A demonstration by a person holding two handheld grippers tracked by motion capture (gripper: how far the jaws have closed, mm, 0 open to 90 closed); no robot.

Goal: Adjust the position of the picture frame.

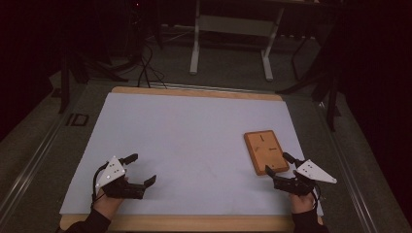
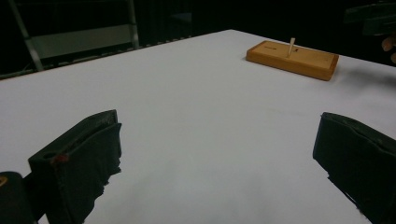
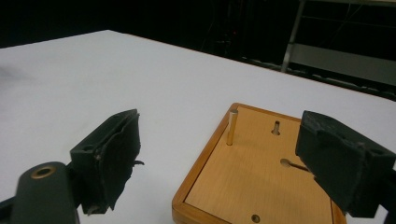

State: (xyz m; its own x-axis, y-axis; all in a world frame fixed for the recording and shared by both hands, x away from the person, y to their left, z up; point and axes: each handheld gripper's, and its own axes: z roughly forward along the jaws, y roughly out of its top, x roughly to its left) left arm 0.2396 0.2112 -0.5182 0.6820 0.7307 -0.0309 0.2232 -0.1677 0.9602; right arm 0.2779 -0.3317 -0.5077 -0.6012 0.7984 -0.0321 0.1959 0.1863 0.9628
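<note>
A flat wooden board point(image 1: 266, 151) with a raised rim lies on the white sheet point(image 1: 194, 141) at the right. One thin wooden peg point(image 3: 232, 127) stands upright near the board's corner, and several small holes mark its face. The board point(image 2: 293, 59) and its peg point(image 2: 291, 46) also appear far off in the left gripper view. My right gripper point(image 1: 277, 163) sits just in front of the board's near end, jaws open with nothing held; in its own view the right gripper point(image 3: 219, 154) frames the board point(image 3: 252, 182). My left gripper point(image 1: 143, 169) rests open over bare sheet at the near left, and the left gripper point(image 2: 219, 158) has nothing between its jaws.
The sheet covers a wooden table whose edge point(image 1: 194, 223) shows at the front. Beyond the table stand a white frame point(image 1: 231, 29) and dark stands with cables on the floor. The other hand's gripper point(image 2: 373, 18) appears at the top right of the left gripper view.
</note>
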